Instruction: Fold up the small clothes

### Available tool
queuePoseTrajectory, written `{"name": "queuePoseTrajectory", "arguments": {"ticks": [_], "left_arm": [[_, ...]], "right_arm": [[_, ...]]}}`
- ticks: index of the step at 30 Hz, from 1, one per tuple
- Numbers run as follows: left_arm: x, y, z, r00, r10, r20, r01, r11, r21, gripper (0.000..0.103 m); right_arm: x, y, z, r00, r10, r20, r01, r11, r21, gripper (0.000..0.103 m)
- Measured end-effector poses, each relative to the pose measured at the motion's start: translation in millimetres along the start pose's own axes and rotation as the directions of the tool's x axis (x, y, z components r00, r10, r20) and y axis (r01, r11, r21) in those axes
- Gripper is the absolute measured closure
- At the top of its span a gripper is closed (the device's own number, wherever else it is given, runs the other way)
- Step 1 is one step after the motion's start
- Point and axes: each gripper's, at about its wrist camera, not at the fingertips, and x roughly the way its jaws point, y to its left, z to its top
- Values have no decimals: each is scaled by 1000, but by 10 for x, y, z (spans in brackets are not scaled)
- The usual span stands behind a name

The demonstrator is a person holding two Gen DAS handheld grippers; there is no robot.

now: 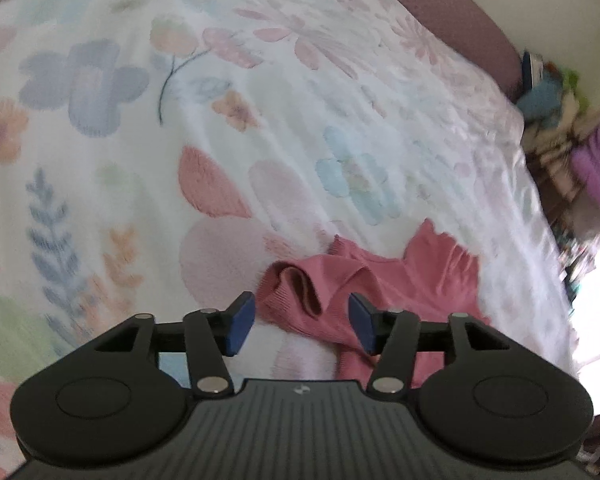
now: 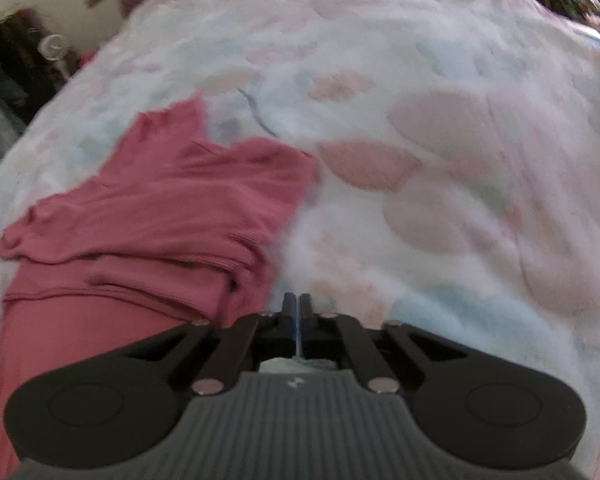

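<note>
A small pink ribbed garment (image 1: 383, 292) lies crumpled on a floral blanket (image 1: 220, 120). My left gripper (image 1: 301, 322) is open, its blue pads on either side of a rumpled edge of the garment, just above it. In the right wrist view the same pink garment (image 2: 148, 220) lies partly folded at the left on the blanket (image 2: 439, 160). My right gripper (image 2: 298, 304) is shut and empty, just right of the garment's near edge, over the blanket.
The blanket covers a bed. A dark pink headboard or cushion (image 1: 451, 12) is at the far side. Clutter of toys and cloth (image 1: 559, 112) lies beyond the bed's right edge. Dark items and a clock (image 2: 54, 46) stand left of the bed.
</note>
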Motion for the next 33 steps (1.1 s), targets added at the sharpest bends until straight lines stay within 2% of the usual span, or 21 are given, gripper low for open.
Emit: {"name": "queuePoseTrajectory", "arguments": {"ticks": [2,5,8,9,13,15,19,20,22,25,27,30,33], "left_arm": [[9,2,-48,1000,-15,-1,15,1000,-19,31],[-13,-44,-125,1000,4,-2,-4,1000,6,31],[-81,-32,-167,1000,-10,-2,10,1000,-4,31],[-103,-23,-170,1000,-9,-2,9,1000,-3,31],[-147,-6,-163,1000,25,-1,-25,999,29,31],[-114,16,-154,999,36,-9,-36,999,31,31],[-94,49,-162,1000,22,11,-22,1000,-3,30],[-91,19,-166,999,32,13,-32,999,23,30],[-86,-116,-184,996,84,20,-86,986,144,30],[-50,-402,-261,989,131,61,-145,916,374,30],[22,-595,-335,982,159,100,-188,840,508,30],[202,-798,-441,959,234,162,-281,692,665,30],[417,-842,-479,949,276,152,-287,557,779,31]], "right_arm": [[-32,163,20,1000,18,21,-17,998,-56,79],[130,390,46,999,-42,-10,40,991,-130,85],[303,438,43,998,-58,-17,55,990,-126,87],[309,425,44,998,-57,-7,56,991,-118,103],[192,190,67,999,-44,-4,44,998,-42,103],[245,22,41,999,-27,-37,27,999,20,103],[330,94,4,998,-34,-54,33,999,-25,103],[320,91,20,998,-27,-59,26,1000,-10,103],[245,99,53,998,-15,-58,15,1000,-1,97],[32,196,119,999,-34,-5,33,998,-54,82],[-51,233,165,1000,-19,11,19,998,-60,80],[-65,268,209,1000,28,13,-27,999,-43,81],[-53,324,214,999,45,20,-45,998,-33,80]]}}
